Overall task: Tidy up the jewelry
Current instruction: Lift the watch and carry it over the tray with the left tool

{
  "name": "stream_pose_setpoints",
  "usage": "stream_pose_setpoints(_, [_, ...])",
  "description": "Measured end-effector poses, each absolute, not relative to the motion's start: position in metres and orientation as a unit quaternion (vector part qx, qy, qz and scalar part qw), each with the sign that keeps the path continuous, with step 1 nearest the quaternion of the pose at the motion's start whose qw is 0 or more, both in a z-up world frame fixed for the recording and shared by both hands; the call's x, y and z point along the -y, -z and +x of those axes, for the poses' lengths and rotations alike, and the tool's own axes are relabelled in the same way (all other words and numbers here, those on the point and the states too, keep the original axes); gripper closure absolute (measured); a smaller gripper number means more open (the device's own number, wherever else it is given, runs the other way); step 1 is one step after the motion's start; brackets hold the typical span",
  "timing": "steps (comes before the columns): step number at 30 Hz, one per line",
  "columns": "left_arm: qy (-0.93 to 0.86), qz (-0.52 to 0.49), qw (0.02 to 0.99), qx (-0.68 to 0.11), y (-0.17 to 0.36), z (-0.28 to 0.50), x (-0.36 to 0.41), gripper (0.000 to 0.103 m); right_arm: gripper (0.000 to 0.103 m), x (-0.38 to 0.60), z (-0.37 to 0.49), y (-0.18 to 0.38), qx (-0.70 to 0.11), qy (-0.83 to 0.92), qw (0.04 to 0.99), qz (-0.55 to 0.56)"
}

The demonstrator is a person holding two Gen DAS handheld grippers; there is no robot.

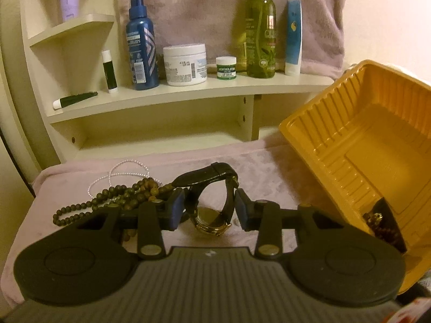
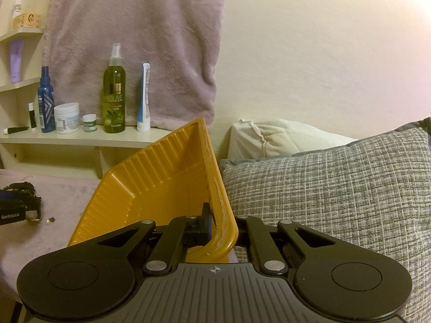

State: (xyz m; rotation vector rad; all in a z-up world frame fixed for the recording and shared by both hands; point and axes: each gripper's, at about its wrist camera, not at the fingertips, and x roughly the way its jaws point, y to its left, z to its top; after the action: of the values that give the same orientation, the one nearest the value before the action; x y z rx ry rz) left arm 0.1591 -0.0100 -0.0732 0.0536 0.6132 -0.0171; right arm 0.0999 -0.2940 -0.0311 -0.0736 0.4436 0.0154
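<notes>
Left tool [image 1: 209,206]: narrow, blue pads closed onto the black strap loop of the gold watch [image 1: 212,222]. Pads look to be touching the strap on both sides; watch face sits low, at 6 o'clock of the pads, on the pink cloth [image 1: 269,172]. Strap loop stands upright, its long axis running toward 12 o'clock, away from the tool.

Right tool [image 2: 215,228]: clamped tight on the near rim of the yellow tray [image 2: 161,177], holding it tilted, mouth facing the left tool. One pad inside the wall, the other hidden outside it.

Key relation: in the left view the tray [image 1: 363,145] lies at 3 o'clock of the watch, near, open side toward it. Left hand is the nearer one. My read: next is a lift and a short carry rightward over the tray's lip.

Dark beads already lie in the tray's low corner [image 1: 382,226].

Clutter: brown bead strand [image 1: 107,202] and white pearl string [image 1: 121,175] at 10 o'clock, beads touching the left finger, so snag risk on lift. Room toward 3 o'clock looks open. Shelf [image 1: 188,91] well clear at 12.
</notes>
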Motion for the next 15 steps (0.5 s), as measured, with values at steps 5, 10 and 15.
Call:
stream_pose_setpoints(5, [0.022,0.018,0.954,-0.297,0.066,0.159,0.014,0.067,0.097,0.294,0.1,0.031,-0.22,-0.008,0.975,-0.037])
stream_pose_setpoints(10, [0.041,0.011,0.956,-0.291,0.059,0.157,0.022,0.067,0.097,0.294,0.1,0.031,-0.22,-0.008,0.975,-0.037])
stream_pose_setpoints(15, [0.067,0.003,0.956,-0.286,0.052,0.156,0.032,0.067,0.097,0.294,0.1,0.031,-0.22,-0.008,0.975,-0.036])
